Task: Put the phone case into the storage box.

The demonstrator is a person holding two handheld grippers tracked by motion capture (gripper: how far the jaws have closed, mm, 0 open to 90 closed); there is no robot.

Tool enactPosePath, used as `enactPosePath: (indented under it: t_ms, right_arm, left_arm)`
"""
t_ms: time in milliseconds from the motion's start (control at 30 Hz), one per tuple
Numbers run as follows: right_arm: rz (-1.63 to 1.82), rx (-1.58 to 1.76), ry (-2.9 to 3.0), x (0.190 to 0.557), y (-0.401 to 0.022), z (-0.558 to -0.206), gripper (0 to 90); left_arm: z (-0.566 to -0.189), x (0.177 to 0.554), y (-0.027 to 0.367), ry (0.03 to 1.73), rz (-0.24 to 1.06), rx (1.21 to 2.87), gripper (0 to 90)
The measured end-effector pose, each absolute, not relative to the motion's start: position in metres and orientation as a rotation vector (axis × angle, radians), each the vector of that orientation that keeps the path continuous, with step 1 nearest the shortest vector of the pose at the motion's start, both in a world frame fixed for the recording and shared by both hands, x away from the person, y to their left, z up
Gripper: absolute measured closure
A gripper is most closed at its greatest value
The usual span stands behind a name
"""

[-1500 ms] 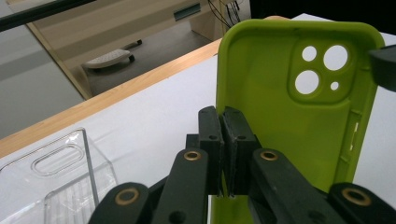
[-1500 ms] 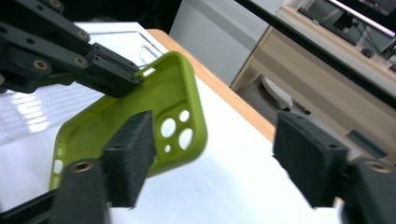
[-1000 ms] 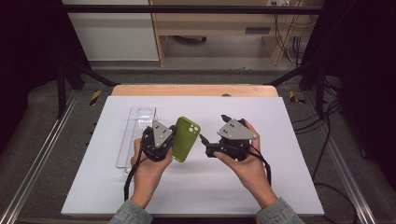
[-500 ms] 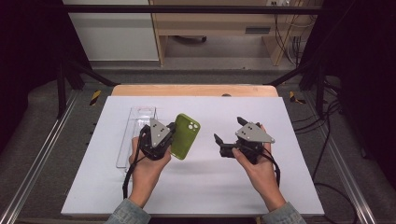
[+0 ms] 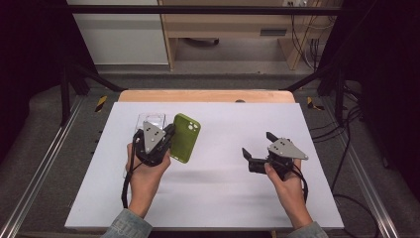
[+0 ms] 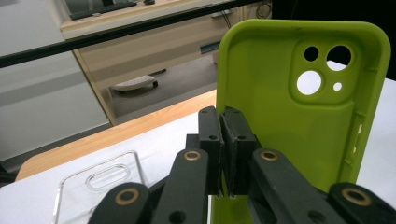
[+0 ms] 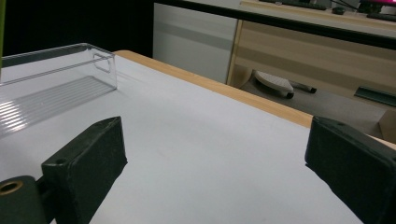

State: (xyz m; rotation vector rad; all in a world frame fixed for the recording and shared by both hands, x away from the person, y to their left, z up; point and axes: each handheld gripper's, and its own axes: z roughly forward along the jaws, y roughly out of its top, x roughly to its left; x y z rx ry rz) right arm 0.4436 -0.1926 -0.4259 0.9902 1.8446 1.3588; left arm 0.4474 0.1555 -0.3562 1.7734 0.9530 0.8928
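The counter (image 5: pixel 223 198) has a white top, and a strip of pale wood (image 5: pixel 205 95) runs along its far edge. On its left part a clear plastic case (image 5: pixel 151 120) lies flat on the white surface. Beyond the counter, on the grey floor, a light wooden cabinet (image 5: pixel 233 29) stands at the far side, and a white panel (image 5: pixel 124 34) stands to the left of it. Black cables (image 5: pixel 346 129) lie on the floor at the right. Metal rails (image 5: pixel 39 168) run along both sides.
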Motion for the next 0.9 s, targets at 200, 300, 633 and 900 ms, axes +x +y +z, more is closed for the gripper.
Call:
enactPosePath:
  t_ms: [200, 300, 633, 900]
  right_arm:
    - [1.374, 0.998, 1.821, 0.439, -0.203, -0.433, 5.2]
    - [1.366, 0.996, 1.809, 0.437, -0.206, -0.436, 5.3]
    - [1.353, 1.015, 1.766, 0.425, -0.228, -0.454, 6.4]
    - [1.369, 1.028, 1.754, 0.416, -0.239, -0.460, 5.4]
  left_arm:
    - [-0.352, 0.447, 0.165, 0.969, 0.905, 1.752, 86.8]
    - [-0.351, 0.448, 0.168, 0.974, 0.906, 1.747, 86.8]
    - [-0.343, 0.450, 0.187, 1.026, 0.899, 1.693, 86.7]
    - [-0.338, 0.454, 0.202, 1.055, 0.909, 1.668, 86.8]
